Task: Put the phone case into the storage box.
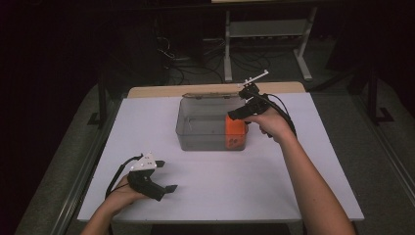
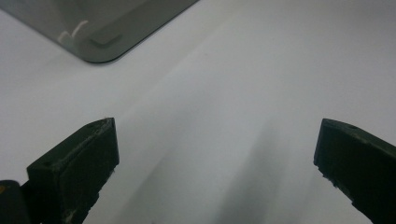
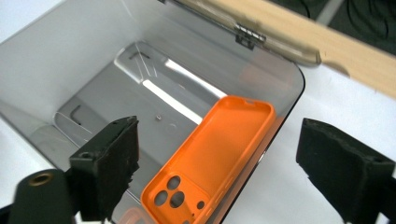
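Observation:
A clear grey plastic box (image 1: 203, 125) stands in the middle of the white table. An orange phone case (image 1: 235, 133) leans inside its right end, its hollow side and camera holes (image 3: 219, 154) facing my right gripper. The right gripper (image 1: 240, 103) hangs open just above that end of the box, jaws wide on either side of the case (image 3: 219, 128), touching nothing. My left gripper (image 1: 166, 176) rests low at the table's front left, open and empty (image 2: 217, 130), with the box's corner (image 2: 107, 32) ahead of it.
The box's lid hinge (image 3: 247, 32) runs along its far rim. A wooden strip (image 1: 161, 90) borders the table's back edge. Beyond it on the dark floor stand a metal frame (image 1: 266, 29) and cables. Bare white tabletop (image 1: 220, 186) lies in front of the box.

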Tool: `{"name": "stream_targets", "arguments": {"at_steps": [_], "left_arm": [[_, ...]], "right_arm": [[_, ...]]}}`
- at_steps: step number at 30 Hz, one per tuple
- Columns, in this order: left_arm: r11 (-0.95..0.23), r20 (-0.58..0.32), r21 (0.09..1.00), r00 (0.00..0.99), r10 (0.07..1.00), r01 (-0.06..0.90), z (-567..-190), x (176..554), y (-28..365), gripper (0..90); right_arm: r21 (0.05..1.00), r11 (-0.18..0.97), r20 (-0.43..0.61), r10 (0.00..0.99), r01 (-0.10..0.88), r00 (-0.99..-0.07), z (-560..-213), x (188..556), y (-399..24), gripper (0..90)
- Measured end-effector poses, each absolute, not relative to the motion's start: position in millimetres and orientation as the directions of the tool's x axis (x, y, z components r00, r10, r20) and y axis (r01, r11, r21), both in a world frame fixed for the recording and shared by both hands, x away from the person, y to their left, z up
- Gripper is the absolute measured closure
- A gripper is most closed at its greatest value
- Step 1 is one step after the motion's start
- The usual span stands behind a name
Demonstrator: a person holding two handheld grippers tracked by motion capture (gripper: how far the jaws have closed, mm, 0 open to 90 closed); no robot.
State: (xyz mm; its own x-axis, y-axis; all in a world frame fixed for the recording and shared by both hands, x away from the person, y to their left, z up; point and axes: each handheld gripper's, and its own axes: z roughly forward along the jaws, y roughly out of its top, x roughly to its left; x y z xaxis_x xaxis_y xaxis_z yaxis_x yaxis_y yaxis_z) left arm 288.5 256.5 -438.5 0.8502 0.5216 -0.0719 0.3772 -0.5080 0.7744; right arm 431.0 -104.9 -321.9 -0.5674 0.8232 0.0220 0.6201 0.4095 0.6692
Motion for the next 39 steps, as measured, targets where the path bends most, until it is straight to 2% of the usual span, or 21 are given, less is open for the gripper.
{"name": "stream_targets", "arguments": {"at_steps": [9, 17, 32, 39], "left_arm": [[-0.509, -0.065, 0.774, 0.847, 0.528, 0.376, -438, 288, 257, 0.0], [-0.507, -0.060, 0.775, 0.843, 0.535, 0.377, -438, 288, 257, 0.0], [-0.509, -0.051, 0.774, 0.839, 0.541, 0.375, -438, 289, 258, 0.0], [-0.507, -0.054, 0.775, 0.838, 0.543, 0.378, -438, 289, 258, 0.0]], "right_arm": [[0.754, 0.417, 0.022, 0.756, 0.507, -0.655, -327, 410, -119, 1.6], [0.804, 0.397, 0.033, 0.713, 0.443, -0.700, -336, 393, -131, 0.7], [0.843, 0.351, 0.053, 0.700, 0.408, -0.712, -352, 367, -152, 0.7], [0.840, 0.353, 0.056, 0.700, 0.412, -0.712, -370, 356, -155, 0.6]]}}
